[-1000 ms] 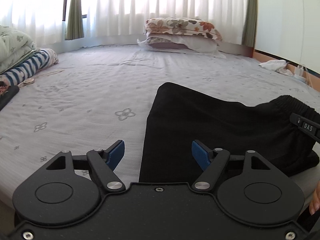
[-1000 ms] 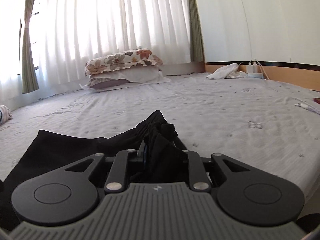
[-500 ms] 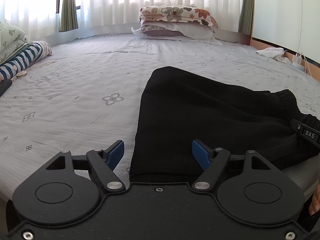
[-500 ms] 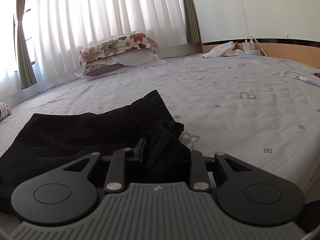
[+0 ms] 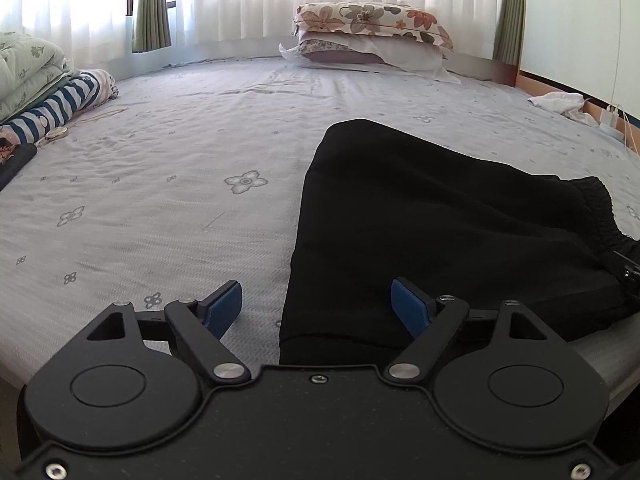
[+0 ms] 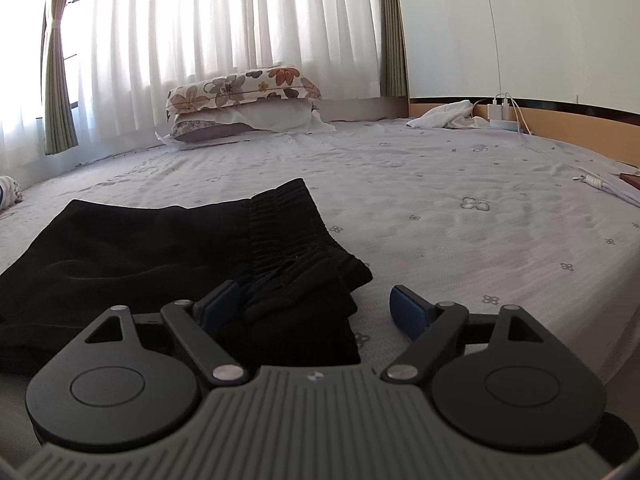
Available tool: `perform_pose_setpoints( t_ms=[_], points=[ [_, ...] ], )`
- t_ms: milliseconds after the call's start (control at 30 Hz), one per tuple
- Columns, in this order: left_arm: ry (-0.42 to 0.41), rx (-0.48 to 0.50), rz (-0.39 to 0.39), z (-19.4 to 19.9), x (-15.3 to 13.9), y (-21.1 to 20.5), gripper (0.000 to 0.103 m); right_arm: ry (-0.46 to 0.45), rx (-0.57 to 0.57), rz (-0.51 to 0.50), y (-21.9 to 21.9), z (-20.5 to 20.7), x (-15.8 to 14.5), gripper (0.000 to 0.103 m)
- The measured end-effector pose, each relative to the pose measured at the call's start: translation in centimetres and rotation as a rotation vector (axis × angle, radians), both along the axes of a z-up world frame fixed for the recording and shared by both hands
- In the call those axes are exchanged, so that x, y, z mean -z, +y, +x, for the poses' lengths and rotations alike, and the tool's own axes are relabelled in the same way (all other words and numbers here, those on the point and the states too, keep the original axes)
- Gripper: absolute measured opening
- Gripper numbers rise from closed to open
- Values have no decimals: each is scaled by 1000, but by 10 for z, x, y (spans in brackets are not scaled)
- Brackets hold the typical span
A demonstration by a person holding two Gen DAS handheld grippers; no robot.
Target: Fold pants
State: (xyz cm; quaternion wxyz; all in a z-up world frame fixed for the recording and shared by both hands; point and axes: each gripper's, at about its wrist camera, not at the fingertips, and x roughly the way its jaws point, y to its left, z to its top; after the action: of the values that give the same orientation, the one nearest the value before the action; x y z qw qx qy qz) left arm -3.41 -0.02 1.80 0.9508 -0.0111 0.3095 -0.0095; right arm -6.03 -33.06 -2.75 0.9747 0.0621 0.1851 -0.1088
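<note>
The black pants (image 5: 440,232) lie on the bed (image 5: 180,200) at the lower right of the left-wrist frame as a compact folded bundle, elastic waistband (image 6: 288,232) at its right end. Both the left hand-held gripper (image 5: 316,304) and the right hand-held gripper (image 6: 316,304) are spread wide, grasping nothing. The fold looks largely done; perhaps only one last halving or smoothing is left.

Black pants (image 5: 440,232) on a pale grey sheet (image 5: 180,168) printed with small flowers. At 12 o'clock, a cream pillow (image 5: 372,20) with orange and grey blooms; white curtains (image 6: 224,40), olive drapes (image 6: 60,80). At 9 o'clock, blue-and-white striped cloth (image 5: 60,104). Gripper pads (image 5: 224,306) blue.
</note>
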Motion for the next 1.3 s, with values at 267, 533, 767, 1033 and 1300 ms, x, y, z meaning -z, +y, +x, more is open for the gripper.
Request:
perform_pose_setpoints(
  t_ms=[267,533,767,1033,1300],
  points=[
    [-43,-17,24,-4,-17,1,81,-71,-1,-40,4,-12,-24,103],
    [-144,40,-46,-9,-51,-13,51,-117,-61,-35,18,-9,-35,58],
    [-112,121,-42,-5,-36,-46,39,-65,-114,-28,39,0,-22,30],
    [-68,120,12,1,-1,-59,38,-14,-156,-63,55,3,-4,30],
    [-60,94,38,4,1,-53,39,-3,-165,-106,62,3,-5,40]
  ],
)
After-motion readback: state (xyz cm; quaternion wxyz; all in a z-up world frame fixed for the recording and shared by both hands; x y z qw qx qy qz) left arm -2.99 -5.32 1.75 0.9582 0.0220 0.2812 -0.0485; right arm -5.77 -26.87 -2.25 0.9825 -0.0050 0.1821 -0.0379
